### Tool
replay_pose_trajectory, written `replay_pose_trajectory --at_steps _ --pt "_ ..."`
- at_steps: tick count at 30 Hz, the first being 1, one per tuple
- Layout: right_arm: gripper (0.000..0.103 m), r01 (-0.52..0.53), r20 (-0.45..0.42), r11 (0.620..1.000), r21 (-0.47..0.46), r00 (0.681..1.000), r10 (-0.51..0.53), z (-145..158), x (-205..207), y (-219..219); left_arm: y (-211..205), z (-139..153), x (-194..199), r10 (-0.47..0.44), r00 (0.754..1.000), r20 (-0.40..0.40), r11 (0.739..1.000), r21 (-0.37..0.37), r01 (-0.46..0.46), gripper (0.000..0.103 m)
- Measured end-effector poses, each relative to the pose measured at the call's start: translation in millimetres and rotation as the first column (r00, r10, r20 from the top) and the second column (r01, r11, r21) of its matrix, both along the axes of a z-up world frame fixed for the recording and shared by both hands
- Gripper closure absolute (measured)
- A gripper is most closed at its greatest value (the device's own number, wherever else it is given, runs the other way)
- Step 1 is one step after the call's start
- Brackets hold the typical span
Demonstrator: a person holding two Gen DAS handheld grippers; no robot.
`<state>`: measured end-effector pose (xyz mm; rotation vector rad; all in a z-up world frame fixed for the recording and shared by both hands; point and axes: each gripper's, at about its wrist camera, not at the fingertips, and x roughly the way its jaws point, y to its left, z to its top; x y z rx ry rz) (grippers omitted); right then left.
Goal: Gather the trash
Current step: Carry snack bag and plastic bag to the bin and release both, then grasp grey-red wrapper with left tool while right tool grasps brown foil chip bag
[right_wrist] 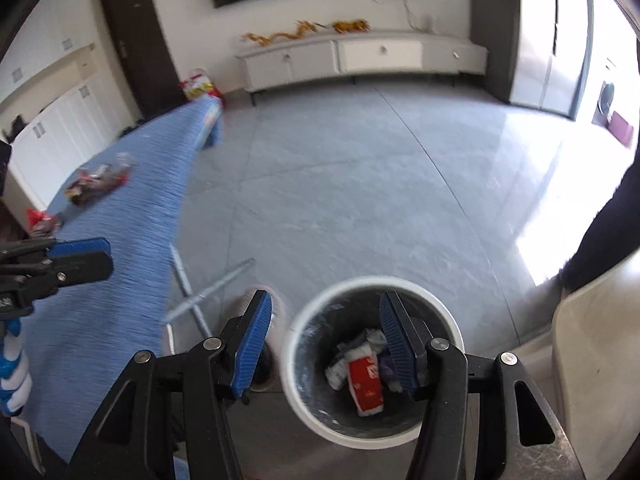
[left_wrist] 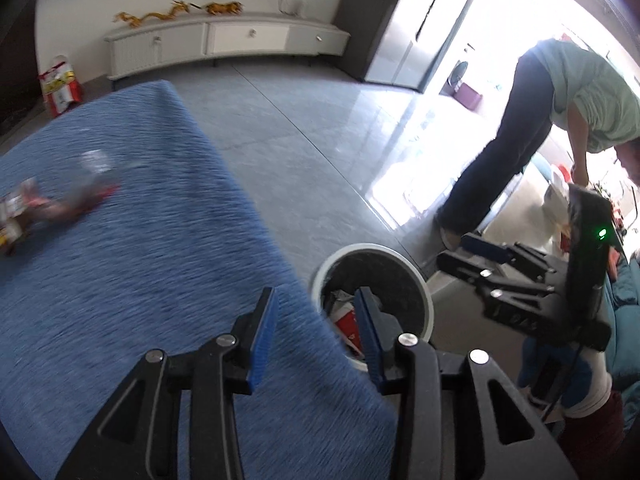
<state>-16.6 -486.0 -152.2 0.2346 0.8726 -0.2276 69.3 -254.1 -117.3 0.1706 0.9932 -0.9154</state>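
A white-rimmed waste bin (right_wrist: 372, 280) stands on the floor beside the blue-clothed table (right_wrist: 120, 280). Inside it lie a red and white carton (right_wrist: 366, 380) and crumpled wrappers. My right gripper (right_wrist: 325, 304) hangs open and empty above the bin. My left gripper (left_wrist: 316, 300) is open too, with nothing between its pads, over the table's near corner and the bin (left_wrist: 372, 248). A blurred heap of wrappers and a clear bottle (left_wrist: 52, 204) lies far down the table (left_wrist: 140, 260); the right wrist view shows the heap (right_wrist: 98, 182) as well. The right gripper (left_wrist: 460, 254) shows at the bin's right.
A second person (left_wrist: 560, 120) bends over at the right, near a bright window. A white TV cabinet (right_wrist: 360, 56) lines the far wall, with a red bag (left_wrist: 60, 84) at its left. Grey table legs (right_wrist: 208, 292) cross under the cloth. A cream seat (right_wrist: 592, 340) flanks the bin.
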Motion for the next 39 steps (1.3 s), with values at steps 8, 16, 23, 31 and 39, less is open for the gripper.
replay_pose_trajectory --at_steps 8,16,23,31,39 --pt "0.045 -0.148 0.056 0.987 -0.066 0.987 0.152 48.8 19.4 70.1 109.2 20.5 6.4 0.168 0.983 0.072 0.984 -0.065 -0.164 0.048" --pt "0.044 -0.293 0.059 0.951 -0.102 0.952 0.3 66.1 42.3 131.6 210.5 19.4 19.3 0.331 0.938 0.104 0.943 -0.079 -0.324 0.048" --pt "0.044 -0.381 0.034 0.919 -0.102 0.922 0.386 59.2 69.1 167.3 273.1 14.3 49.8 0.423 0.899 0.113 0.905 -0.092 -0.415 0.048" --pt "0.044 -0.465 0.017 0.883 -0.072 0.884 0.467 43.2 120.5 193.9 273.7 19.5 99.6 0.338 0.92 0.197 0.94 -0.019 -0.341 0.048" --pt "0.044 -0.575 0.053 0.816 -0.061 0.814 0.578 51.0 184.3 237.8 256.9 -7.2 152.0 0.276 0.939 0.205 0.953 0.068 -0.294 0.048"
